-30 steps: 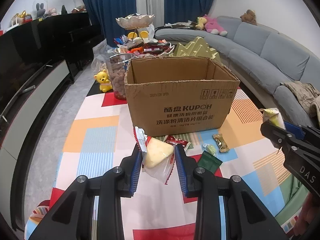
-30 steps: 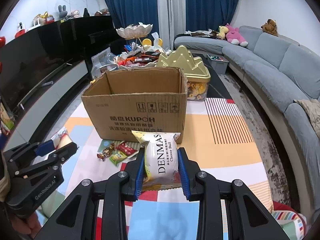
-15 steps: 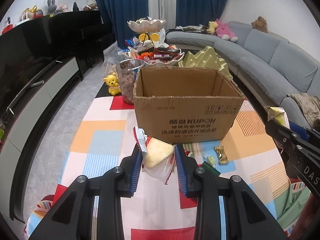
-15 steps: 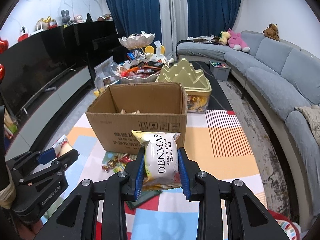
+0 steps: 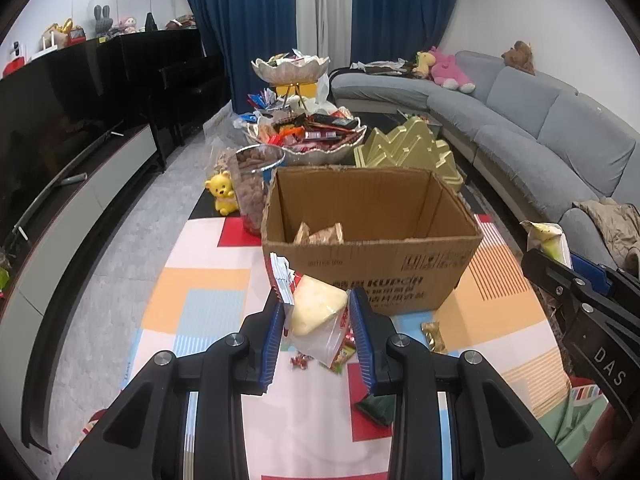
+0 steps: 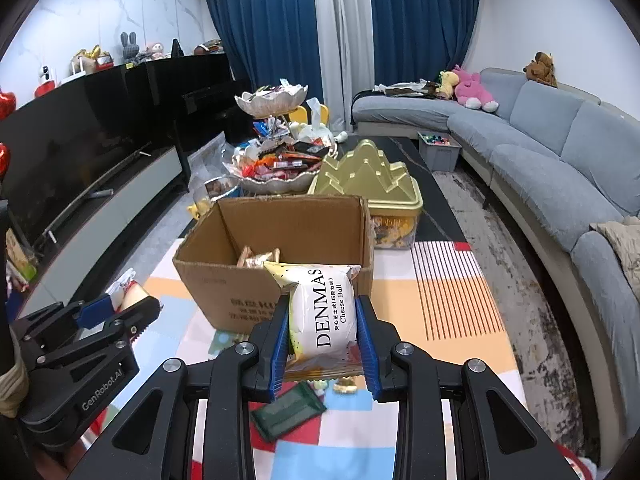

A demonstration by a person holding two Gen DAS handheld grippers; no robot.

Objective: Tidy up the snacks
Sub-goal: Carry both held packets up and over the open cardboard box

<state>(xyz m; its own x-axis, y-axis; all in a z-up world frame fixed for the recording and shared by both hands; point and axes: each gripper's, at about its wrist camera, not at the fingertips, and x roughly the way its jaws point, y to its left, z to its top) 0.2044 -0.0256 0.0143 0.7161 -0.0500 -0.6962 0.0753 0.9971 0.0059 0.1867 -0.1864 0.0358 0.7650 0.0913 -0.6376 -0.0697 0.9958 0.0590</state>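
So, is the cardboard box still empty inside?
No, the cardboard box already holds some tan snack packets at its bottom, visible over the rim.

Brown corrugated cardboard box (image 6: 280, 236), black print on its front. Tablecloth (image 5: 200, 308): blocks of orange, pale blue stripes, red, white. White snack packet (image 6: 326, 316), black lettering, yellow-dotted top. Pale yellow pastry in clear wrapper (image 5: 316, 308), red edge. Gold peaked tin lid (image 6: 368, 178). Dark green sachet (image 6: 286, 410).
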